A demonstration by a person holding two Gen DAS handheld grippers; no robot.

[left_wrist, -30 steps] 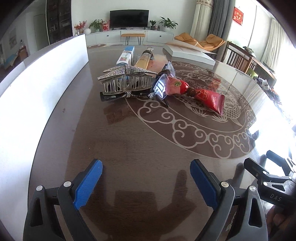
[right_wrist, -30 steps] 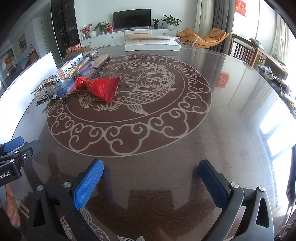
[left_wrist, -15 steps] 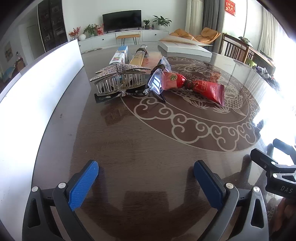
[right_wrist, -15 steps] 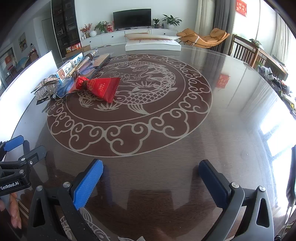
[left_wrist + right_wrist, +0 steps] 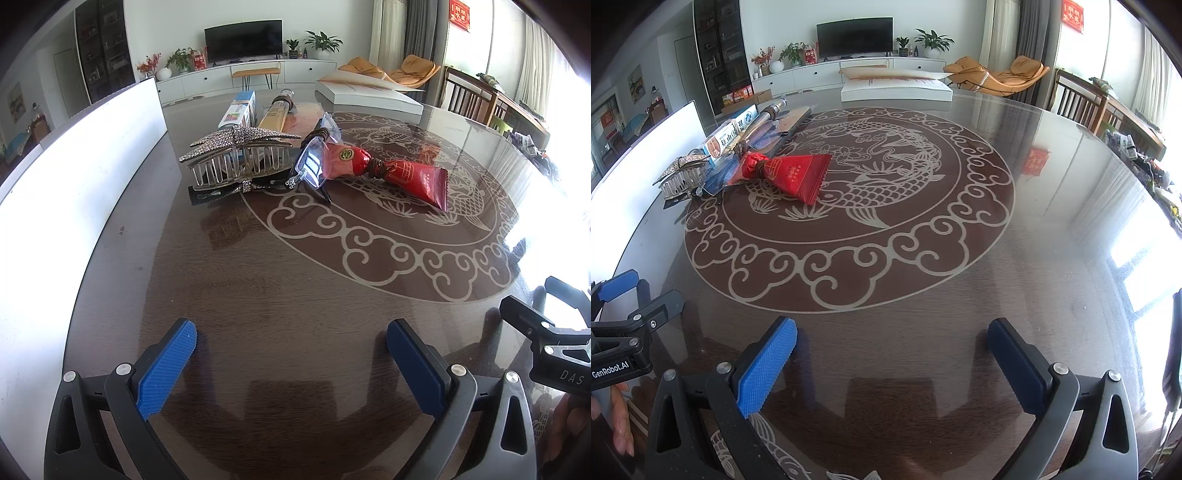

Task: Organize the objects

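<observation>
Both the left gripper (image 5: 291, 354) and right gripper (image 5: 892, 350) hover wide apart and empty. The hair claw (image 5: 236, 158) touches the glasses (image 5: 314, 162) and red packet (image 5: 388, 171); grabbing it could drag those tangled neighbours across the glossy table (image 5: 295, 288).

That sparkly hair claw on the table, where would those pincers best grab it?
Probably across the hair claw at its rhinestone top bar, coming in from the near side with the left gripper, whose jaws stand open. The bar is the solid part; the clear teeth below are thin and gappy. Glasses crowd its right end, so stay left of them.
</observation>
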